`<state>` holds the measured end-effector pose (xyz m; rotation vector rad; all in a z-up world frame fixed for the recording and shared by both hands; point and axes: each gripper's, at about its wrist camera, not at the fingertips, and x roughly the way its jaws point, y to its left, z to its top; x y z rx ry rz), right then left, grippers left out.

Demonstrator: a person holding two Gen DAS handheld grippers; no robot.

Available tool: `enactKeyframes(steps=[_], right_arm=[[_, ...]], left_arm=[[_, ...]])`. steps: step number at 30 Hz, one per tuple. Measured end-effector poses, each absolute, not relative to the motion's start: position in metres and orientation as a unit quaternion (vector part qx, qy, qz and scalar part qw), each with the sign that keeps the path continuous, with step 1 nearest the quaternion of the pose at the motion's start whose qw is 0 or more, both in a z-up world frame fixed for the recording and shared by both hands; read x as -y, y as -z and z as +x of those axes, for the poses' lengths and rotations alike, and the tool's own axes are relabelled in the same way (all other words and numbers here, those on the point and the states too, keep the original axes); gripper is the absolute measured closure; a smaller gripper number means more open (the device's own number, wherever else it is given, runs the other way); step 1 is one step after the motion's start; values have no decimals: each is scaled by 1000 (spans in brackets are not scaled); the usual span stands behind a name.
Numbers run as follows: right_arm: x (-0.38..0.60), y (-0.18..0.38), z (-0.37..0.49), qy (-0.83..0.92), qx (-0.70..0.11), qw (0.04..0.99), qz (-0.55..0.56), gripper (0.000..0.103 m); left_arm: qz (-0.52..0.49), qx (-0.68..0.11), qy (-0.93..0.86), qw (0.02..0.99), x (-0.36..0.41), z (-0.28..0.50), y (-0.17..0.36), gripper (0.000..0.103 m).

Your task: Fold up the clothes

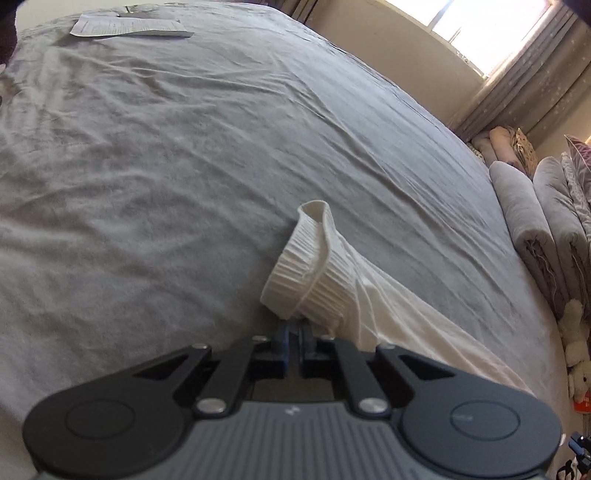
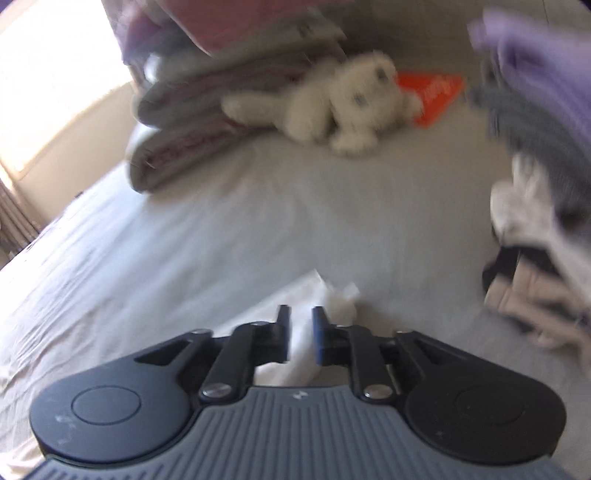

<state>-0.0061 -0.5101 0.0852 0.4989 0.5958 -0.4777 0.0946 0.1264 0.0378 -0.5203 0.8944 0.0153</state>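
— While we are looking along the left gripper [image 1: 295, 328], what are we seeing of its jaws?

— We are seeing them drawn together and clamped on the ribbed cuff [image 1: 299, 273] of a white garment [image 1: 399, 317]. The cuff is standing up from the jaws toward twelve o'clock, and the rest of the cloth is trailing off toward four o'clock across the grey bed [image 1: 184, 166].

— And what else are we finding on that bed?

— We are noticing a flat sheet of paper [image 1: 129, 26] far off at eleven o'clock, and folded grey quilts [image 1: 524, 218] stacked along the bed's edge at three o'clock, under a curtained window [image 1: 480, 29].

— Are we gripping anything with the right gripper [image 2: 301, 321]?

— We are holding its jaws apart, with a gap between the pads. White cloth [image 2: 306, 295] is lying below and between them; the view is blurred, and we are not seeing the pads pressing on it.

— What are we making out beyond that?

— We are picking out a white plush toy [image 2: 332, 103] at twelve o'clock, lying beside an orange packet [image 2: 432, 96] and folded bedding [image 2: 192, 122] at eleven o'clock. At three o'clock we are seeing a blurred heap of clothes [image 2: 532, 240], purple, grey, white and pale pink, well apart from the white cloth.
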Motion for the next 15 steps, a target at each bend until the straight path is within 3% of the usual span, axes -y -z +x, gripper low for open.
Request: enactKeyframes(steps=[1,2,12,15], right_arm=[[500,-92,-9,215,-285,907,223,53],[489,-98,-11,196,-284,916,206,51],[318,-63,-11,-186,-418,889,-11,48],[291,-52,-8,-209,-416,884,-40,48]], left_arm=[[-253,-427,-8,868,-128,93,-38,99],[-258,-427,-8,867,-129,92,-38,99],[-325,-399,-17,857,-147,76,-48,95],[-343,-389,-18,855,-154,76,-47,71]])
